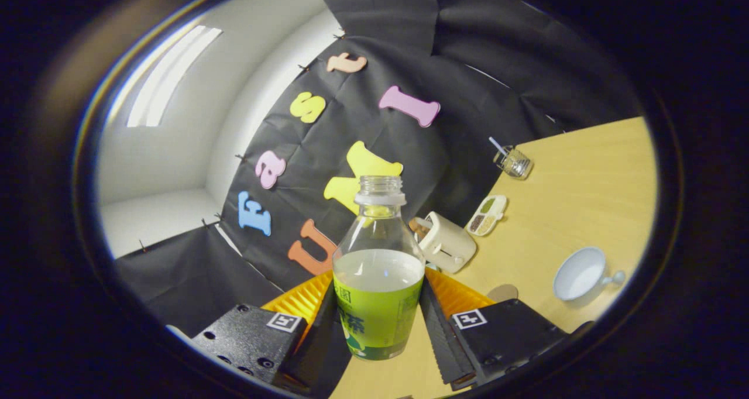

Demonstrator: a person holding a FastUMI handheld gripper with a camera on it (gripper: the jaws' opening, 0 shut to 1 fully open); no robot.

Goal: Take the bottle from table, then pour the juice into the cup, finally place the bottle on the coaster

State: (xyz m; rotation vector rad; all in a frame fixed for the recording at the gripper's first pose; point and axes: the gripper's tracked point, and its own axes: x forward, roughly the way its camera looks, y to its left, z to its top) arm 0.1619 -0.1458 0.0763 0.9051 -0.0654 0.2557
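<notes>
Clear plastic with a green label, the bottle [378, 270] sits clamped between the two fingers [436, 323] of the gripper [379, 329], both pressing on the labelled lower body. Its cap is off and the open neck points away along the fingers. Liquid fills it to roughly the top of the label. The whole scene is tilted: the table [585, 176] slopes off to the right of the bottle, which suggests the bottle is lifted and being rolled toward a pour.

The cup [581, 274], white with a handle, stands on the table well to the right of the fingers, apart from the bottle's mouth. A small round patch near the right finger may be the coaster [503, 292]; it is too small to be sure.

Risks from here, as I judge them: tipping further before the neck is over the cup would spill juice onto the table. The grip is low on a smooth wrapper, so the bottle could slip or twist as the liquid shifts. A fast tilt could overshoot the cup's rim.
</notes>
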